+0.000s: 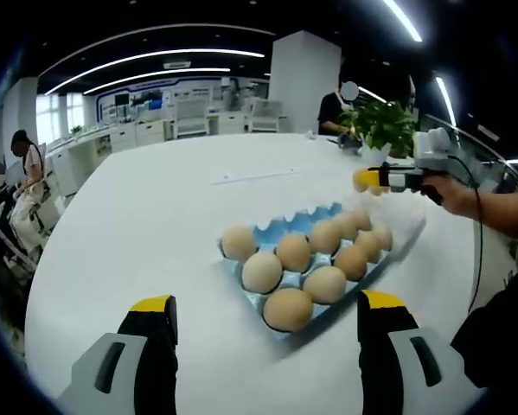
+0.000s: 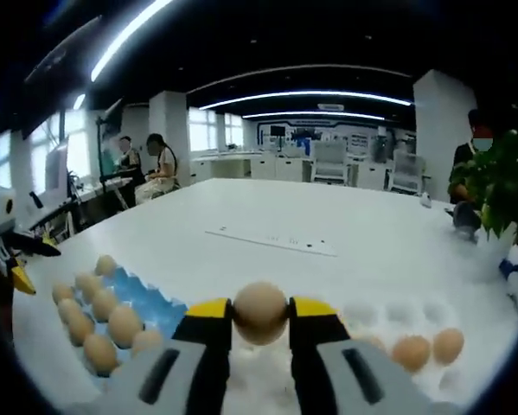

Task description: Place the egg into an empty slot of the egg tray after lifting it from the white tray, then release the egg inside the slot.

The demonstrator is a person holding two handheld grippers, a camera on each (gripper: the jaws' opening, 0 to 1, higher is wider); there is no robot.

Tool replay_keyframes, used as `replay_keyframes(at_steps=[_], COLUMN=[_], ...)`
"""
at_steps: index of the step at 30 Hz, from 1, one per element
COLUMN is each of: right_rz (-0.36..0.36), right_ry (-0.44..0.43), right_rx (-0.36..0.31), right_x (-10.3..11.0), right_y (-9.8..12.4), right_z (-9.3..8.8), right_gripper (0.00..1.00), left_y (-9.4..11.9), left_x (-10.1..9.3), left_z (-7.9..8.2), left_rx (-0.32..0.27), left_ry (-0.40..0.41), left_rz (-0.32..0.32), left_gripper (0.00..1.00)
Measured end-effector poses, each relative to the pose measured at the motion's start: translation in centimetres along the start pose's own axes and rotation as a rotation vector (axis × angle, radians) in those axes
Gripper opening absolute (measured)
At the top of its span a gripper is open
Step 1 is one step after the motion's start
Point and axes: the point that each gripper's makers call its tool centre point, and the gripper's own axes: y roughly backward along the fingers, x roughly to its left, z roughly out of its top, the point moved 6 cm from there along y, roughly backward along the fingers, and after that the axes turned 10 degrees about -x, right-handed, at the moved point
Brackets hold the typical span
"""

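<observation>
Gripping the egg in the right gripper above the white tray, we carry it toward the blue egg tray at nine o'clock; left gripper hangs released.

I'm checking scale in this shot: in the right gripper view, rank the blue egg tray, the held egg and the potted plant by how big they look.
1. Blue egg tray, widest.
2. Potted plant, cut by the edge, so unsure.
3. Held egg, between the right gripper fingers; nearness enlarges it.
</observation>
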Motion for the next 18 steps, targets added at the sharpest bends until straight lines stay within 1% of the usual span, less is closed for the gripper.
replay_keyframes(at_steps=[7, 18], right_rz=[0.053, 0.146], right_ry=[-0.001, -0.011], right_rx=[-0.016, -0.02], right_x=[1.6, 5.1], right_y=[-1.0, -2.8], right_z=[0.7, 1.2], right_gripper=[0.25, 0.25], left_y=[0.0, 0.0], left_x=[0.0, 0.1], left_z=[-0.1, 0.0], left_rx=[-0.001, -0.007], left_ry=[0.003, 0.005], left_rz=[0.001, 0.004], left_gripper=[0.86, 0.86])
